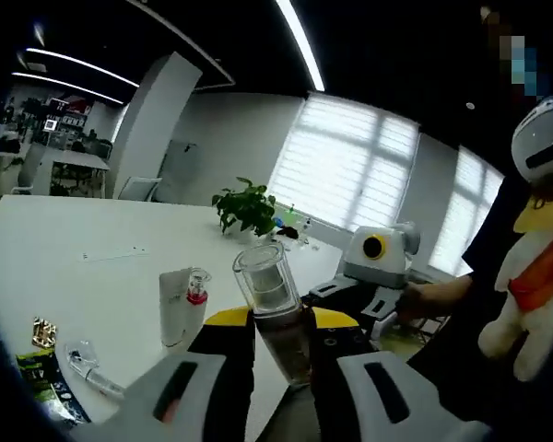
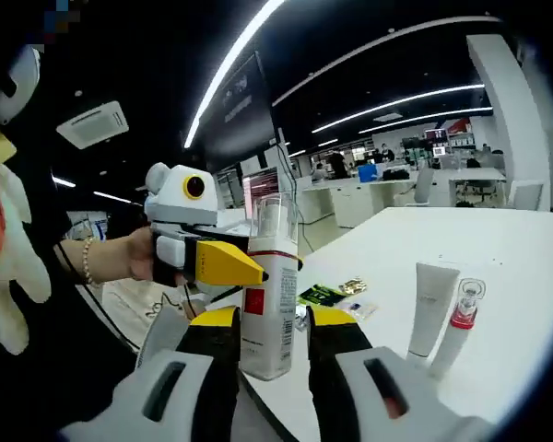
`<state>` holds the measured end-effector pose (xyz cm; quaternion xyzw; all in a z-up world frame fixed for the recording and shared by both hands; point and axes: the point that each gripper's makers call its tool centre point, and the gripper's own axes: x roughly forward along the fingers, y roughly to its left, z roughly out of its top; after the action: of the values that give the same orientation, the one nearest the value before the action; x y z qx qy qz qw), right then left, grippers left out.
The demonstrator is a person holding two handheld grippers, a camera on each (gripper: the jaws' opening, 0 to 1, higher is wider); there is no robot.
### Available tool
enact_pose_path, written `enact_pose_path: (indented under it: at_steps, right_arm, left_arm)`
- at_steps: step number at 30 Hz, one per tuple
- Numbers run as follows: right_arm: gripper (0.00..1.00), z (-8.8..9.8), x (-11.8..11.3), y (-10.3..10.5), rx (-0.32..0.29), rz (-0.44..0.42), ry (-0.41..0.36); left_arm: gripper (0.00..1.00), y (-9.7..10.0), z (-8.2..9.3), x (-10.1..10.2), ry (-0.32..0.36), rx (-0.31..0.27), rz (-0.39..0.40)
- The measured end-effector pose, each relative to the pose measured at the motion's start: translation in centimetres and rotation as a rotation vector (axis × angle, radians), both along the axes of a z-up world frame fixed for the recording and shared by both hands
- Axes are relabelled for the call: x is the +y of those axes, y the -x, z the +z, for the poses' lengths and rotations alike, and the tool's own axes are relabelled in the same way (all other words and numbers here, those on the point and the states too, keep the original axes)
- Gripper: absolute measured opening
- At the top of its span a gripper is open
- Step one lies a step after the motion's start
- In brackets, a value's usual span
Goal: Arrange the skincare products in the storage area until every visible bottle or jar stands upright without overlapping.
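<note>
A bottle (image 1: 269,285) with a clear cap stands upright between the jaws of my left gripper (image 1: 281,324), which is shut on it. In the right gripper view a white bottle (image 2: 267,276) with a red label and a clear cap is pinched by my right gripper (image 2: 269,324). It looks like the same bottle. My left gripper (image 2: 230,265) reaches its shoulder from the left, and my right gripper (image 1: 321,291) comes in from the right. On the table stand a white tube (image 1: 173,308) (image 2: 430,295) and a small clear-capped bottle (image 1: 196,290) (image 2: 461,322) with a red collar.
The white table (image 1: 92,239) (image 2: 507,249) has its edge just below the held bottle. Small packets (image 1: 41,359) (image 2: 327,295) lie near that edge. A potted plant (image 1: 247,207) stands at the far side. The person's hand (image 1: 422,296) and a plush toy (image 1: 535,276) are close by.
</note>
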<state>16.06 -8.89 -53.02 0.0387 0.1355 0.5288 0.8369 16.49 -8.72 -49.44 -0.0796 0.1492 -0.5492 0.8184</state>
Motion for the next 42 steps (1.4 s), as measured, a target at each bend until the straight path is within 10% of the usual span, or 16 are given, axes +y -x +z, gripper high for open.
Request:
enact_pose_path:
  at_steps: [6, 22, 42]
  right_arm:
    - [0.24, 1.5, -0.1, 0.8, -0.083, 0.113, 0.014]
    - [0.22, 0.7, -2.9, -1.0, -0.152, 0.063, 0.071]
    - [0.22, -7.4, -5.8, -4.8, -0.154, -0.091, 0.295]
  left_arm:
    - [0.16, 0.5, 0.6, -1.6, -0.136, -0.126, -0.129]
    - [0.15, -0.3, 0.6, -5.6, -0.179, -0.249, -0.264]
    - [0.14, -3.7, -7.2, -8.3, -0.368, -0.188, -0.301]
